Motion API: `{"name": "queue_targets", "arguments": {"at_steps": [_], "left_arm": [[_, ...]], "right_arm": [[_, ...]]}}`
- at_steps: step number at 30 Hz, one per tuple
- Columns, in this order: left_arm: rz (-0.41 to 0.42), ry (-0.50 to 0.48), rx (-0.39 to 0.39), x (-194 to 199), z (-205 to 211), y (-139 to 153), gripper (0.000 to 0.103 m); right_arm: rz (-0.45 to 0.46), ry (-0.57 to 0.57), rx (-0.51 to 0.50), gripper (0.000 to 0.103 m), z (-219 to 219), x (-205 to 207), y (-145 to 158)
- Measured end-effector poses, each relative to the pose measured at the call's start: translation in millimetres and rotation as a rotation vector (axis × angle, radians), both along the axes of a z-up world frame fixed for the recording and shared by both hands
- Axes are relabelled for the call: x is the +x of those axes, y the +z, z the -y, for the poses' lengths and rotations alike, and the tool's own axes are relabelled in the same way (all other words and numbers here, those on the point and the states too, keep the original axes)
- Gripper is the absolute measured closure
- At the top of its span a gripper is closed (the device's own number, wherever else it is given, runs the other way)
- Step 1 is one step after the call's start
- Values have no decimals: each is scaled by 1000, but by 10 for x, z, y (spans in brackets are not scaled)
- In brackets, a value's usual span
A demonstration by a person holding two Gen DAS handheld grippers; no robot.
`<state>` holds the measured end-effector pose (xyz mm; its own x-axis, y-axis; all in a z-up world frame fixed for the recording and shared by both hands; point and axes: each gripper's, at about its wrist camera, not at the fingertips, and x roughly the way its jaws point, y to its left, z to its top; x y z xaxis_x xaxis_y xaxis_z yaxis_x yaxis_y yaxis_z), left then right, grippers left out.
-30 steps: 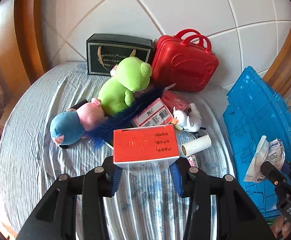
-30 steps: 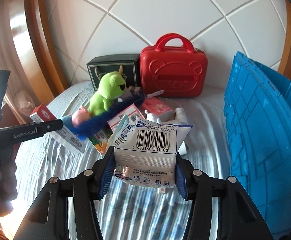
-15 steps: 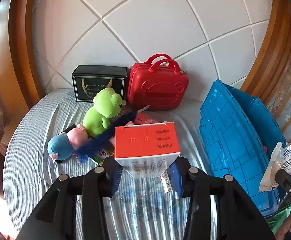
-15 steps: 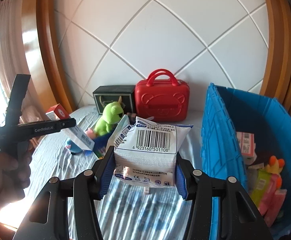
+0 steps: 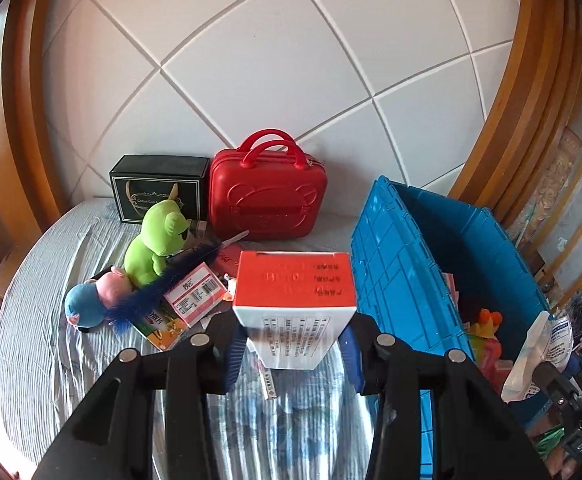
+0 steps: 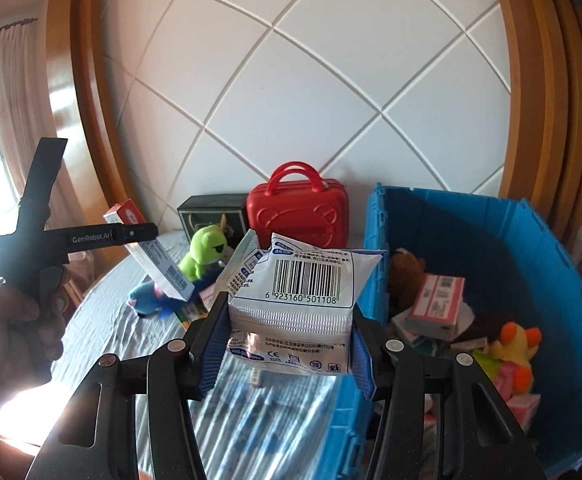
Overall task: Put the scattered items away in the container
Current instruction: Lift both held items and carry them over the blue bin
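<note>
White quilted panels back the striped bed [image 5: 51, 360]; my left gripper [image 5: 291, 350] pinches a red-topped box [image 5: 295, 300] at frame centre. My right gripper [image 6: 287, 350] pinches a white barcoded packet [image 6: 299, 300]; blue crate [image 6: 551, 280] at right.

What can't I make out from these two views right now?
- Left wrist view: the red-topped box hides the bed behind it.
- Left wrist view: the blue crate near wall hides much of its contents.
- Right wrist view: the white packet covers some scattered items.

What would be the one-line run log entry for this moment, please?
left gripper: shut on red-topped box | right gripper: shut on white packet | blue crate: partly filled | both loads: above bed
</note>
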<state>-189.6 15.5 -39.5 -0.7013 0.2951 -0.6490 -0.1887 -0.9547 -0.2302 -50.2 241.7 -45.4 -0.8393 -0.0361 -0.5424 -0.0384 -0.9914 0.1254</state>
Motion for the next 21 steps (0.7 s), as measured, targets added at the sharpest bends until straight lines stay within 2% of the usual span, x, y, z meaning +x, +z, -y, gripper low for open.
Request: {"name": "queue_targets", "arguments": {"at_steps": [13, 21], "left_arm": [[-16, -44, 20, 124, -900, 217, 63], [-23, -119, 29, 157, -1474, 303, 63]], "right_arm": [[3, -7, -11, 51, -857, 251, 45], [5, -62, -24, 51, -1309, 460, -9]]}}
